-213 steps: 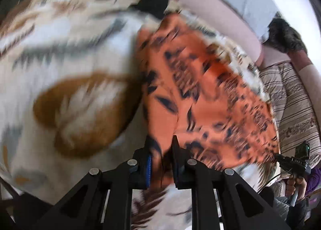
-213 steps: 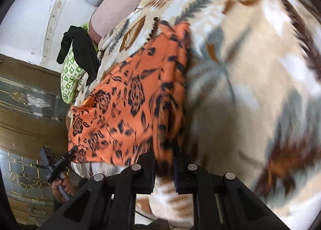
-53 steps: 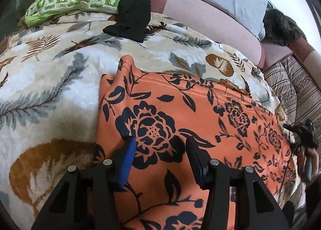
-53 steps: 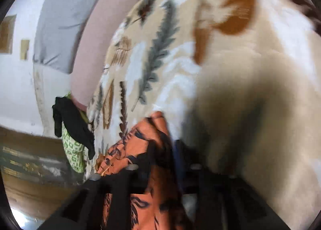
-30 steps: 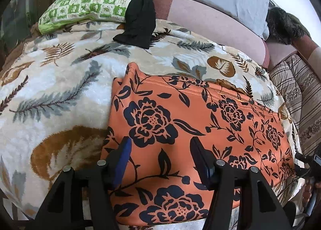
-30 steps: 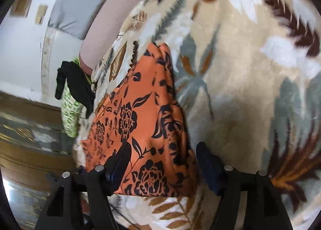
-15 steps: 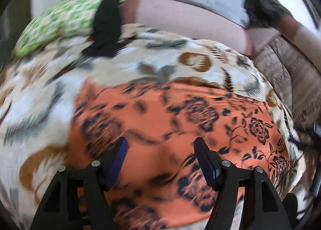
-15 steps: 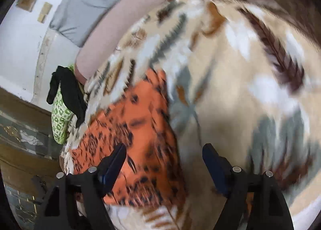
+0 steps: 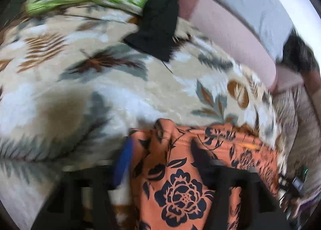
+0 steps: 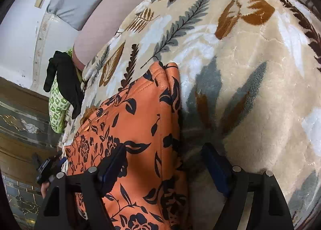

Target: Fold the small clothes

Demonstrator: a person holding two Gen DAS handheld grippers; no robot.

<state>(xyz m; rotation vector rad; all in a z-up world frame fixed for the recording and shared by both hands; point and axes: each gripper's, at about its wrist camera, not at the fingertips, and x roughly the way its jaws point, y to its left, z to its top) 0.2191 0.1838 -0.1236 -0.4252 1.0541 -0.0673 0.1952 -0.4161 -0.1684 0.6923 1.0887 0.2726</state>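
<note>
On leaf-print blanket (image 10: pixel 250 73), orange floral garment (image 10: pixel 140 121) between both spread fingers, left (image 9: pixel 160 161) closing, right (image 10: pixel 166 161) wide.

Left wrist view is smeared with motion blur: the left gripper (image 9: pixel 160 161) and its fingers (image 9: pixel 123 161) are soft streaks, so pad contact with the orange floral garment (image 9: pixel 180 186) between the jaws can't be read. The garment runs off the bottom edge below both grippers' jaws.
</note>
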